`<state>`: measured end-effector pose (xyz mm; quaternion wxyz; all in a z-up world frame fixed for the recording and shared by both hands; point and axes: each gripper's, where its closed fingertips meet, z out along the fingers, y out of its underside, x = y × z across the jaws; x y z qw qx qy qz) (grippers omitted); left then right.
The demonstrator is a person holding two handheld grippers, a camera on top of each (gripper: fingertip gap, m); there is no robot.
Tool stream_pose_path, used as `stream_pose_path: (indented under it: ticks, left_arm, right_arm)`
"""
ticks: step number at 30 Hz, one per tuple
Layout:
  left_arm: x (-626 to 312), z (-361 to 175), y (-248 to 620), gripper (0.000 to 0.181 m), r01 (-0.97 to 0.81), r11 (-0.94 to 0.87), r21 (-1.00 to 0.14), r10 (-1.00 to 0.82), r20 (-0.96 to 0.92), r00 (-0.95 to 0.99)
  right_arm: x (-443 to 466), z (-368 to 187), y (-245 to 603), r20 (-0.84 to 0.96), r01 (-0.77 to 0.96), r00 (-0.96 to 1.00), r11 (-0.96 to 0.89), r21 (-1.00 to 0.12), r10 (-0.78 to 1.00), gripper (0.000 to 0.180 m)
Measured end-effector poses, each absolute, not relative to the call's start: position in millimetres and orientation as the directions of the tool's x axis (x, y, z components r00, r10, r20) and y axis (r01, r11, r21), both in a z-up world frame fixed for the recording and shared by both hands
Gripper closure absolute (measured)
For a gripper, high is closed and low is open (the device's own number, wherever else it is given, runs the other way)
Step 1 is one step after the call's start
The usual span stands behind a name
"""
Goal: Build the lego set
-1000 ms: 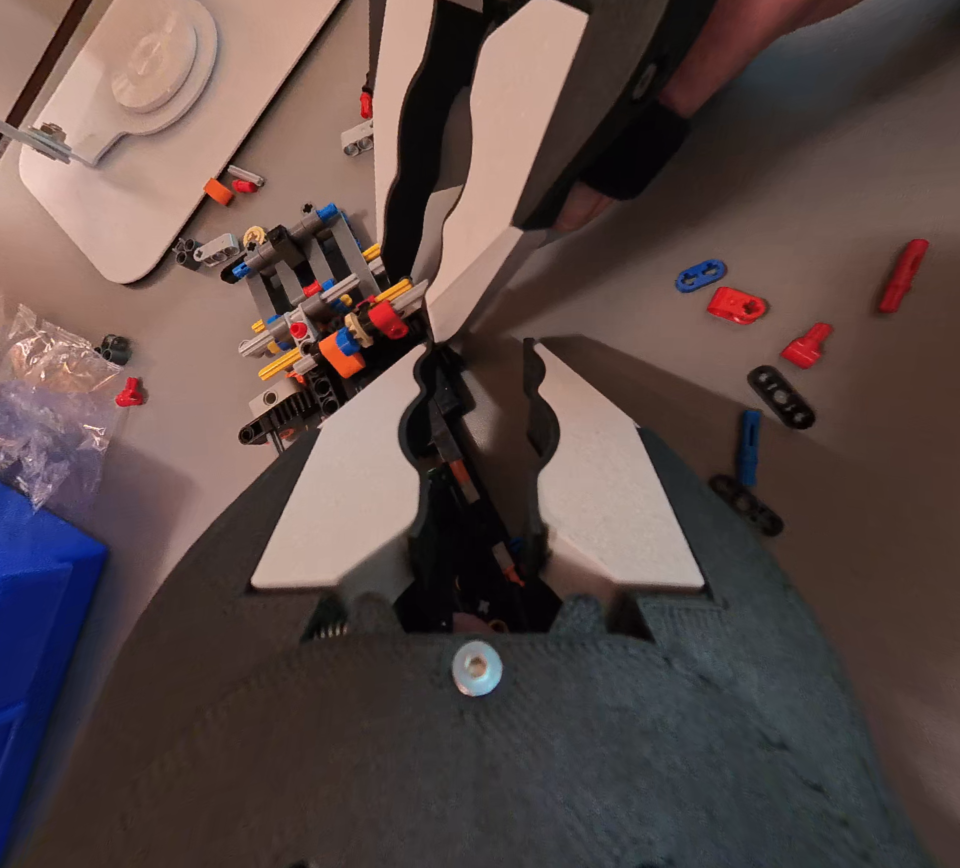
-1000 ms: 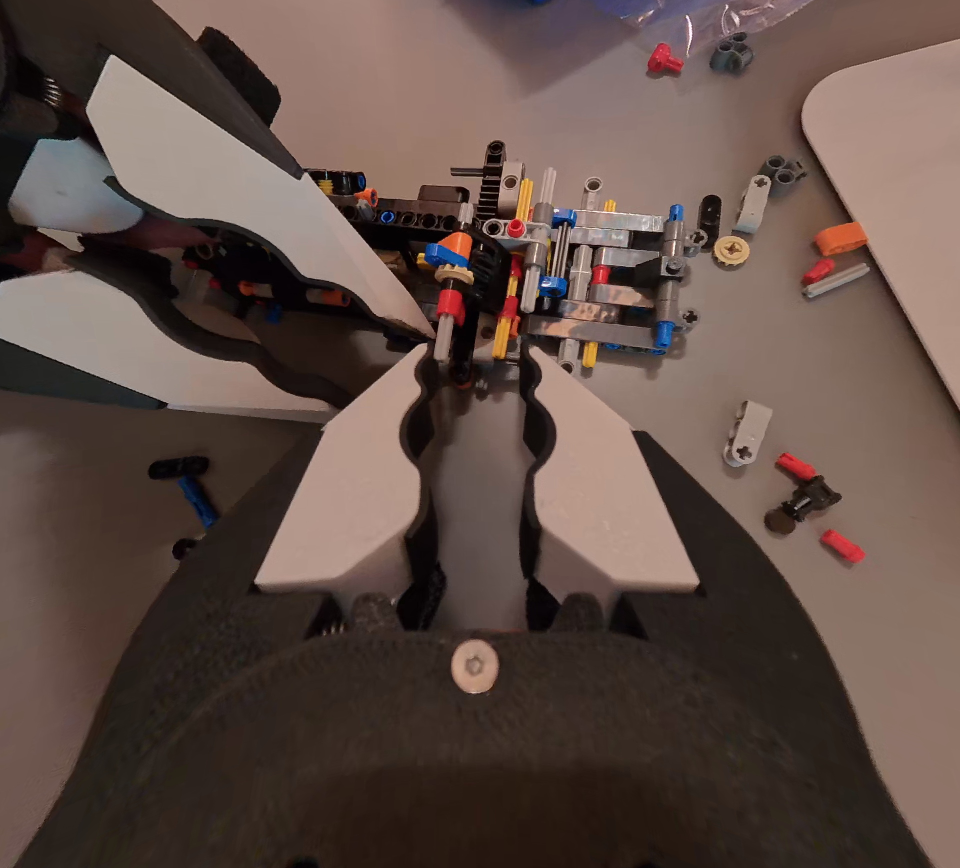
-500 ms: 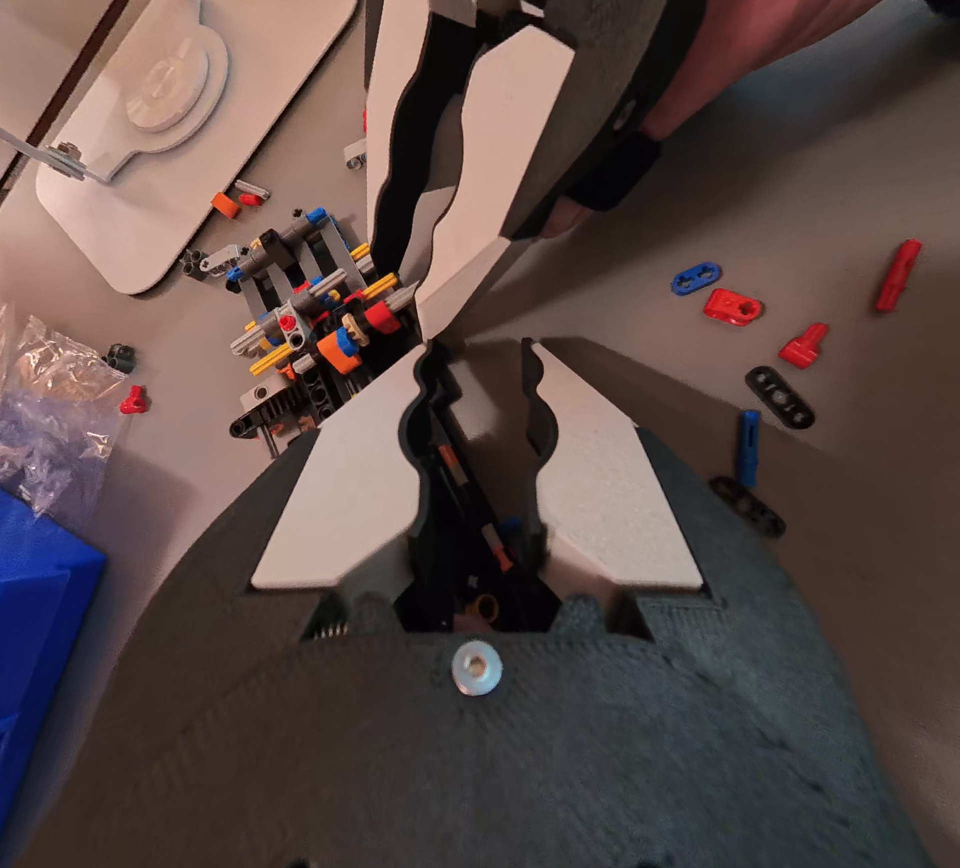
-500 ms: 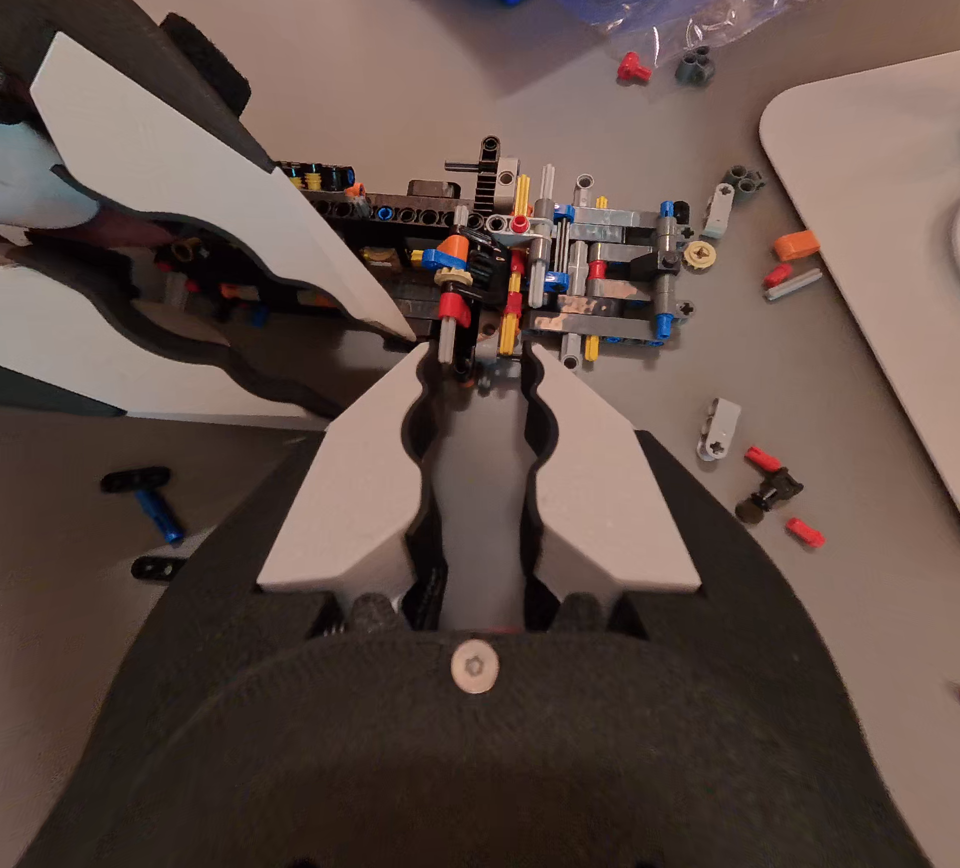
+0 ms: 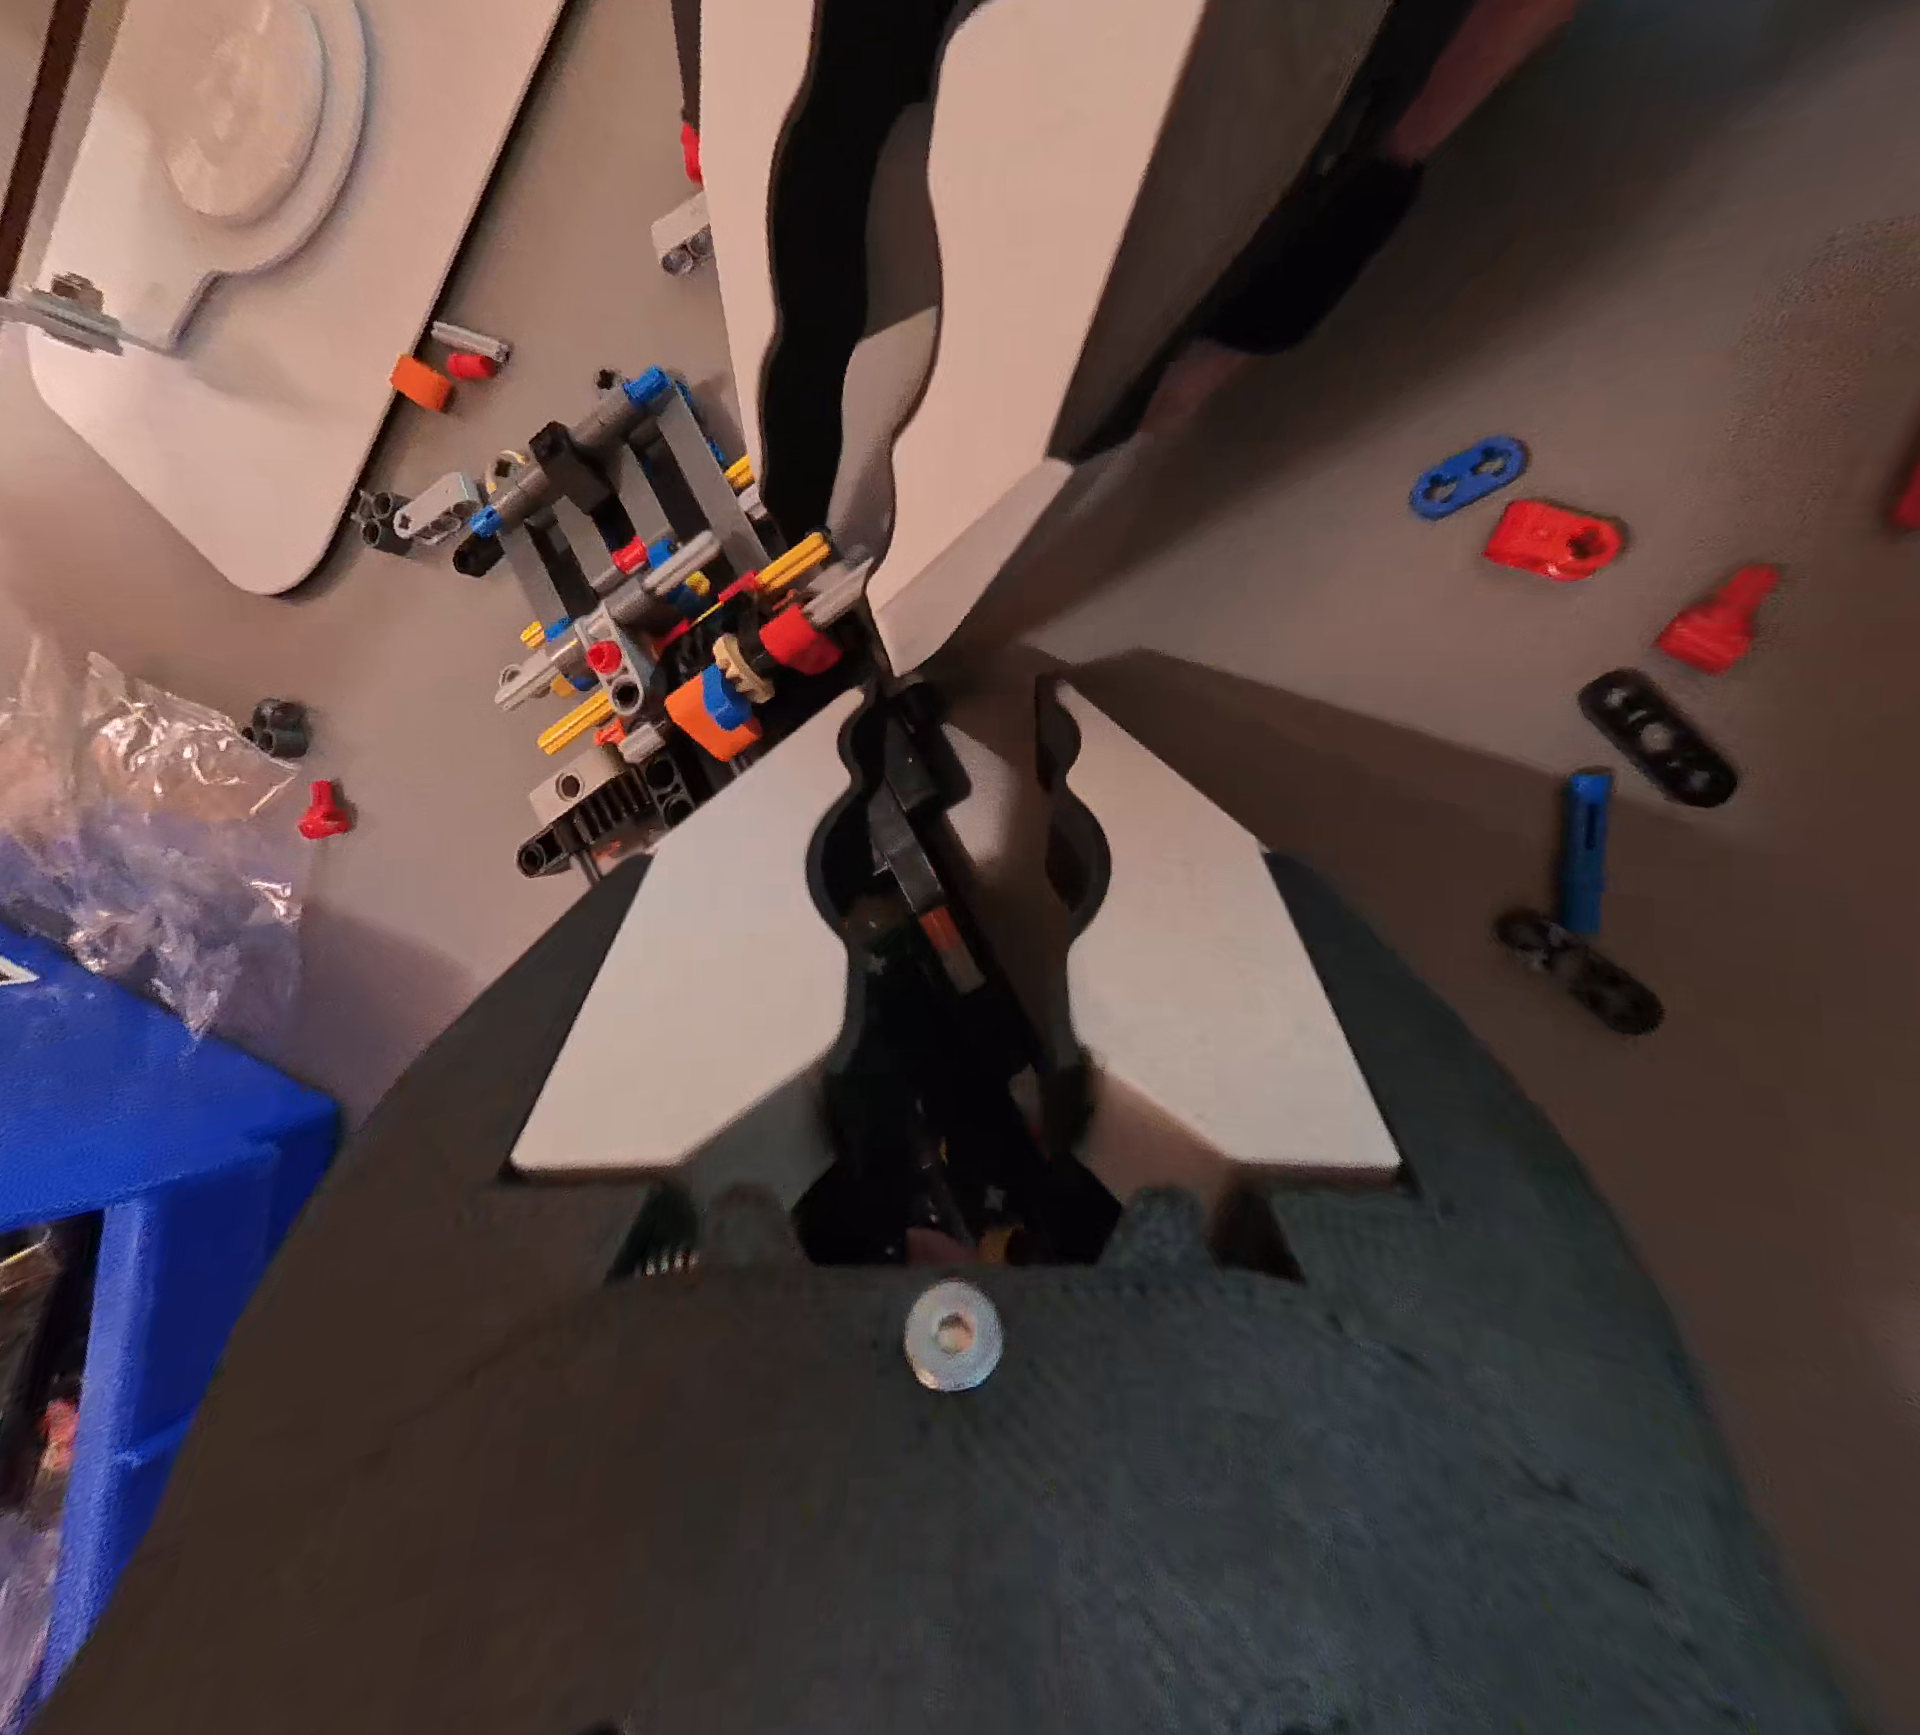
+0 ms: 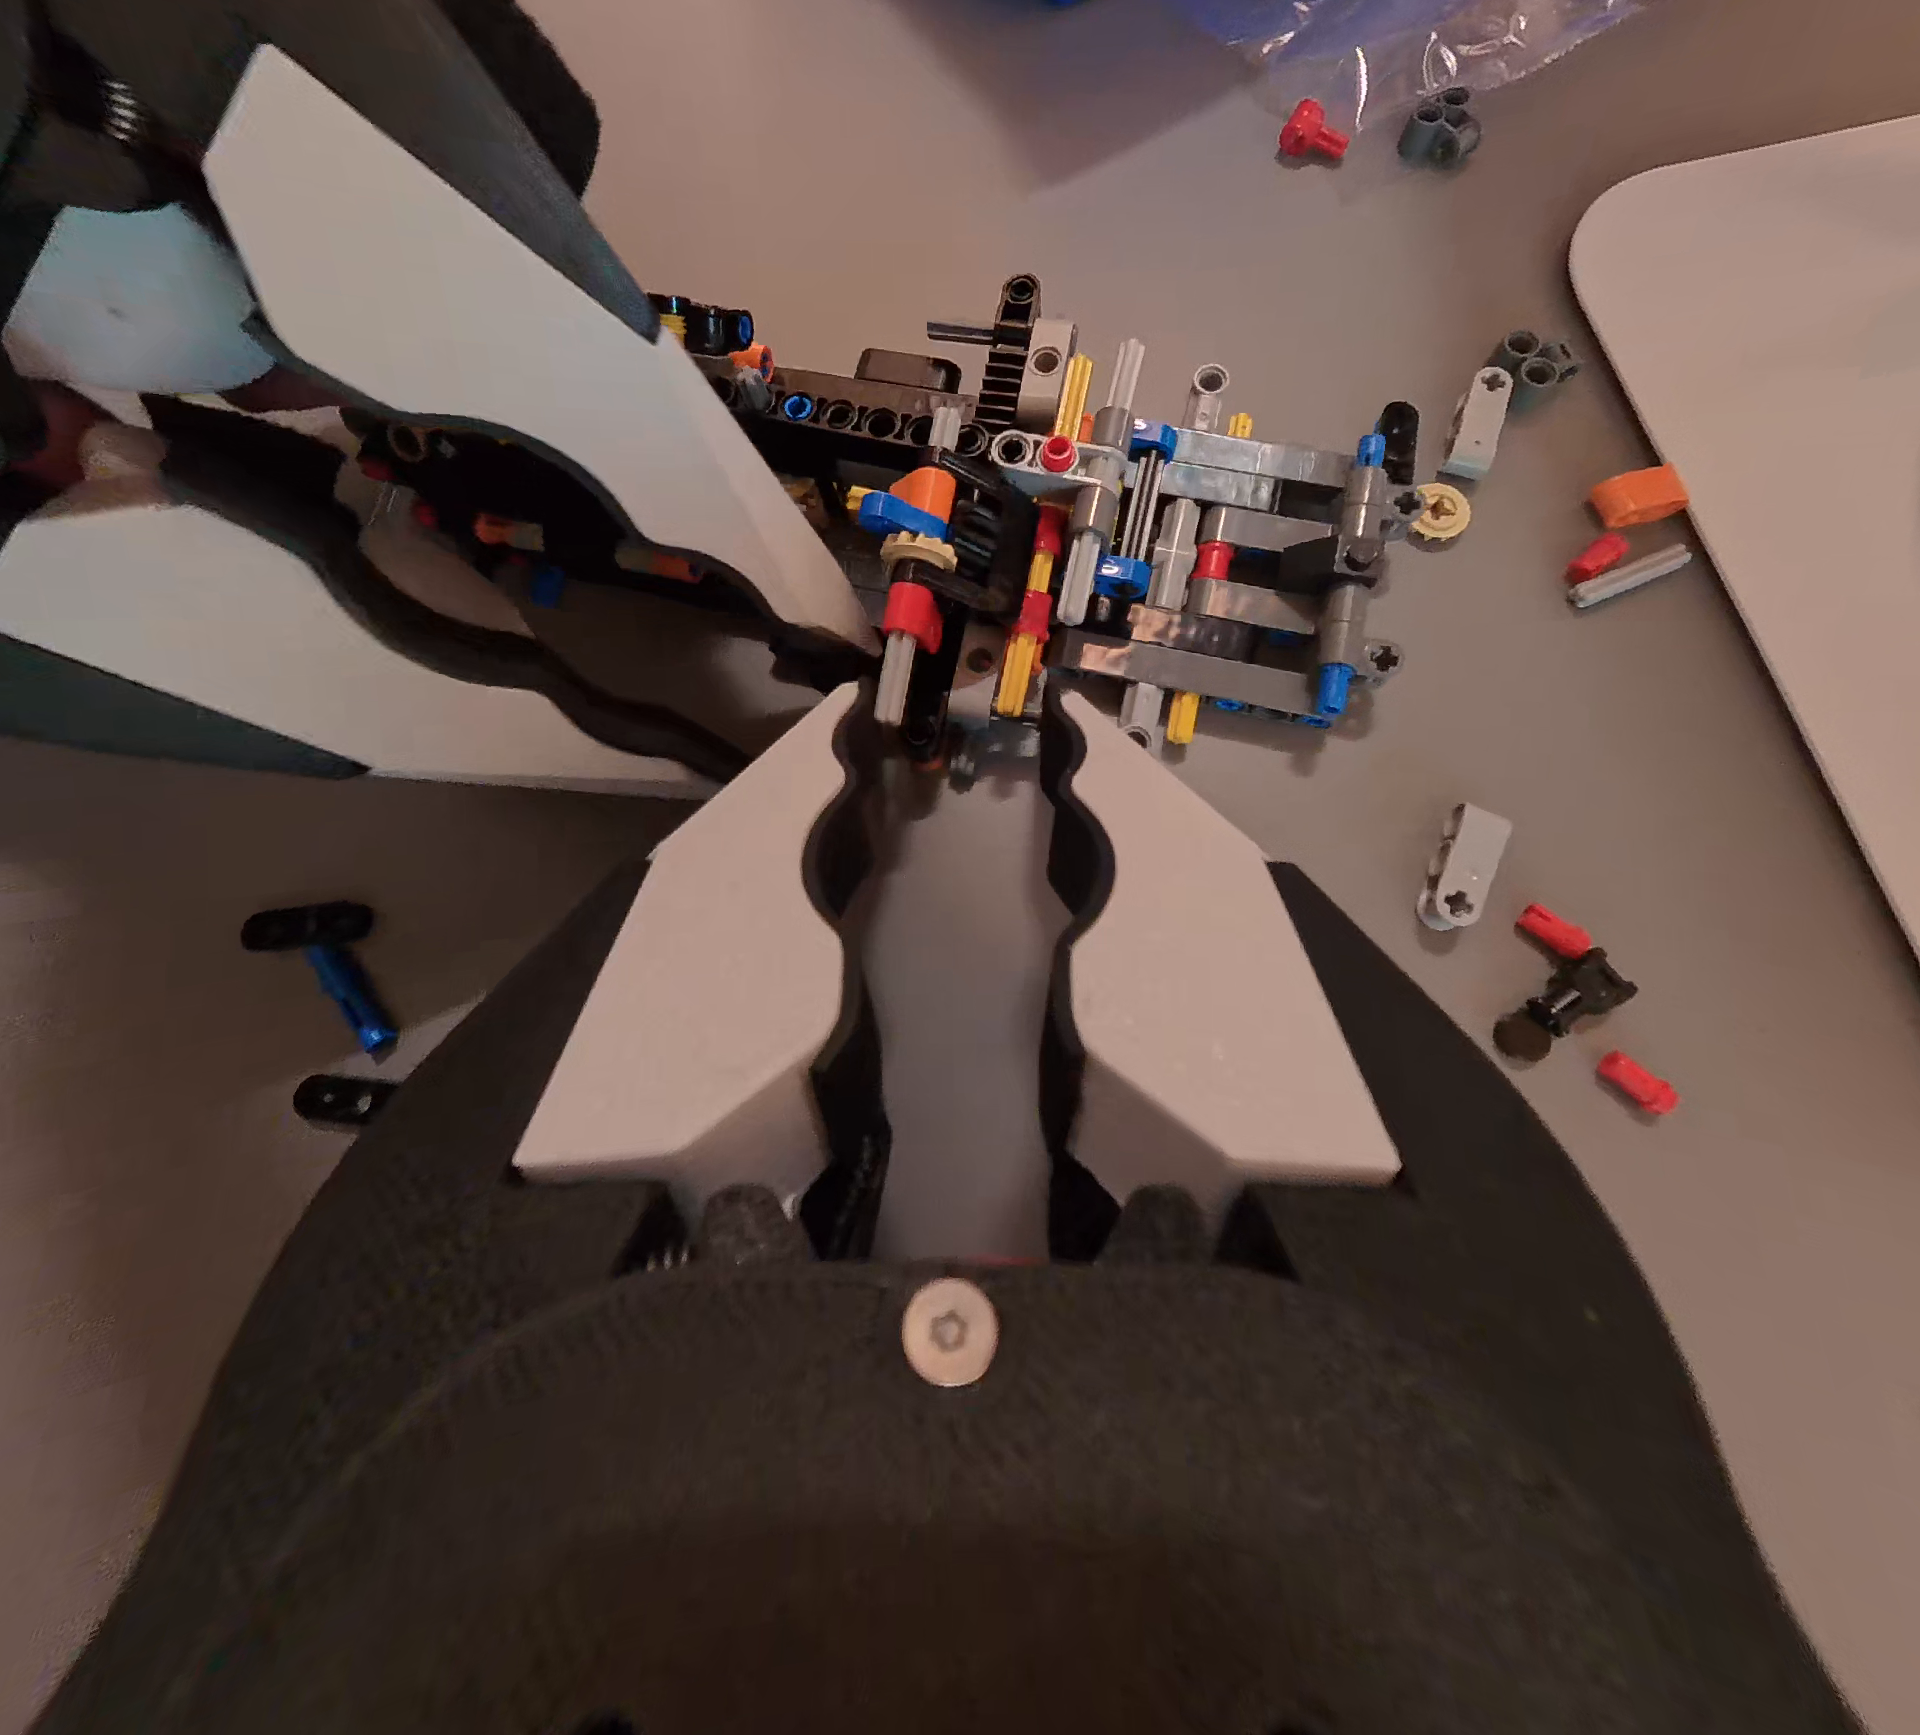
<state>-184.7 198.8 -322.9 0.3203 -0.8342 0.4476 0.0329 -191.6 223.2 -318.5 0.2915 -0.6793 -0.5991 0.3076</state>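
A part-built lego model point(image 5: 623, 584) of grey beams, yellow axles and blue, red and orange pieces lies on the grey table. My left gripper point(image 5: 956, 698) is shut on the model's black end, which runs back between its fingers. My right gripper point(image 6: 954, 709) is shut on the model's point(image 6: 1195, 542) near edge, with a grey axle, a black piece and a yellow axle between its tips. The two grippers meet at almost a right angle. The right gripper's fingers point(image 5: 1039, 231) come down from the top of the left wrist view, with a hand behind them. The left gripper's fingers point(image 6: 468, 355) enter the right wrist view from the left.
A blue bin point(image 5: 125, 1166) and a clear plastic bag point(image 5: 135, 833) lie beside the model. A white base plate point(image 5: 312, 127) lies beyond it. Loose red point(image 5: 1548, 537), blue point(image 5: 1465, 475) and black point(image 5: 1657, 750) pieces are scattered on the table. A grey connector point(image 6: 1465, 864) and an orange piece point(image 6: 1640, 492) lie nearby. The right tips stand about 8 centimeters off the grey connector point(image 6: 1465, 864). The left camera catches it too, in the left wrist view point(image 5: 691, 220).
Both grippers and the model have swayed slightly together over the table and come back. Both grips are unchanged.
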Motion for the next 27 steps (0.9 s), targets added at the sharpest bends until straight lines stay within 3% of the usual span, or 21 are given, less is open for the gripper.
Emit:
stream_pose_path:
  ticks: [13,15,17,21,27]
  left_arm:
    - [-188.8,-324.8,202.9,0.164,-0.763,-0.415,-0.495,-0.708,-0.351,0.613]
    - [-188.7,-324.8,202.9,0.164,-0.763,-0.415,-0.496,-0.707,-0.352,0.613]
    - [-187.9,-324.9,203.0,0.165,-0.763,-0.413,-0.497,-0.706,-0.354,0.613]
    - [-187.4,-325.0,203.1,0.165,-0.768,-0.405,-0.496,-0.707,-0.362,0.607]
    - [-186.7,-324.8,202.8,0.166,-0.769,-0.394,-0.504,-0.71,-0.364,0.602]
  right_arm:
    - [-192.2,-318.1,225.8,0.017,0.637,0.14,-0.077,-0.767,0.99,0.153]
    - [-190.0,-317.0,232.2,0.03,0.629,0.187,-0.096,-0.771,0.982,0.138]
    - [-188.4,-317.0,232.4,0.026,0.627,0.202,-0.109,-0.771,0.979,0.136]
    - [-186.7,-320.9,226.5,0.077,0.655,0.199,-0.075,-0.752,0.977,0.156]
    - [-185.3,-320.2,224.1,0.007,0.639,0.228,-0.144,-0.756,0.974,0.154]
